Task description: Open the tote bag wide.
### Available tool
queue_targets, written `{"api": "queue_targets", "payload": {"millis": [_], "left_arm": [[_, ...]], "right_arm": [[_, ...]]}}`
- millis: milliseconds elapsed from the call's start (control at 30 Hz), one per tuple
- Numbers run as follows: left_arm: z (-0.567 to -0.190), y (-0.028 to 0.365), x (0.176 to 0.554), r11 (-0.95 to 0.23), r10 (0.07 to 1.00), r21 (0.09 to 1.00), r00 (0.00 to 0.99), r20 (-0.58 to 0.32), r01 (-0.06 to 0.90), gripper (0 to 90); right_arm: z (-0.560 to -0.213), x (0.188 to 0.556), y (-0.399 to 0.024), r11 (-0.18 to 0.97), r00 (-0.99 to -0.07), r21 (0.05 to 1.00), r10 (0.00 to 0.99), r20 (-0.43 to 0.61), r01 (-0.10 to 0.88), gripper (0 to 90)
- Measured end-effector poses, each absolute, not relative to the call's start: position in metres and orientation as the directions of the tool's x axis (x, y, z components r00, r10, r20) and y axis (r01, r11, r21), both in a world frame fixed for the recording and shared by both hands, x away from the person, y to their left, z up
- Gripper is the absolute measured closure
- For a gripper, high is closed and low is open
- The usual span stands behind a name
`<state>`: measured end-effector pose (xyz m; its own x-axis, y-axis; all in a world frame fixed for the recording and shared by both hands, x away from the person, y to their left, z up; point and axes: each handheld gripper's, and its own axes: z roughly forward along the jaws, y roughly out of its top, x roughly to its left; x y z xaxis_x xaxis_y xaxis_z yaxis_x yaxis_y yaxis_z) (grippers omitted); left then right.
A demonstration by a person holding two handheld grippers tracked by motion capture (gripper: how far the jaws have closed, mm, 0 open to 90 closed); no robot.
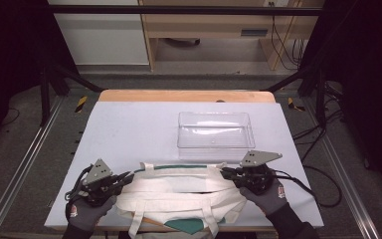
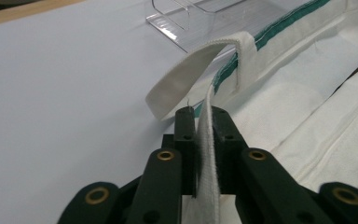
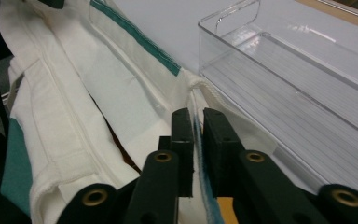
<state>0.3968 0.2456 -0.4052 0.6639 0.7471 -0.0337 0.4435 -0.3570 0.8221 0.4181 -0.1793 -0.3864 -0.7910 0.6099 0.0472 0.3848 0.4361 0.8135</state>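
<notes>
A cream tote bag (image 1: 179, 191) with green trim lies flat at the near edge of the table, its straps hanging over the front. My left gripper (image 1: 128, 176) is at the bag's left top corner, shut on the bag's cloth edge (image 2: 207, 140), which stands pinched between the jaws. A strap loop (image 2: 186, 77) arches just beyond them. My right gripper (image 1: 225, 172) is at the bag's right top corner, shut on the bag's green-trimmed rim (image 3: 198, 140). The bag (image 3: 74, 93) spreads away to its left.
An empty clear plastic bin (image 1: 214, 130) stands just beyond the bag, right of the table's middle; its wall (image 3: 284, 79) is close beside the right gripper. The white tabletop (image 1: 129, 124) stretches to the left and back. Cables (image 1: 308, 184) trail off the right gripper.
</notes>
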Motion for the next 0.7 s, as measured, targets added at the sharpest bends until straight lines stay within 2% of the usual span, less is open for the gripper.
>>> {"api": "queue_targets", "payload": {"millis": [300, 467, 533, 600, 700], "left_arm": [[-0.4, 0.24, 0.4, -0.278, 0.799, 0.864, 0.601, -0.035, 0.42, 87.2], [-0.404, 0.237, 0.405, -0.267, 0.811, 0.859, 0.583, -0.046, 0.438, 87.5], [-0.408, 0.237, 0.408, -0.261, 0.816, 0.85, 0.575, -0.06, 0.458, 87.5], [-0.409, 0.238, 0.409, -0.244, 0.818, 0.851, 0.57, -0.077, 0.465, 87.6], [-0.409, 0.239, 0.408, -0.235, 0.819, 0.852, 0.568, -0.086, 0.468, 87.5]], "right_arm": [[-0.382, 0.426, -0.181, 0.36, -0.73, 0.864, 0.683, 0.012, 0.351, 88.9], [-0.394, 0.436, -0.174, 0.394, -0.702, 0.842, 0.712, -0.027, 0.368, 87.7], [-0.396, 0.436, -0.175, 0.391, -0.698, 0.842, 0.716, -0.024, 0.372, 83.0], [-0.389, 0.433, -0.179, 0.354, -0.705, 0.87, 0.71, -0.012, 0.342, 70.1], [-0.376, 0.424, -0.188, 0.305, -0.725, 0.906, 0.689, 0.003, 0.293, 63.6]]}}
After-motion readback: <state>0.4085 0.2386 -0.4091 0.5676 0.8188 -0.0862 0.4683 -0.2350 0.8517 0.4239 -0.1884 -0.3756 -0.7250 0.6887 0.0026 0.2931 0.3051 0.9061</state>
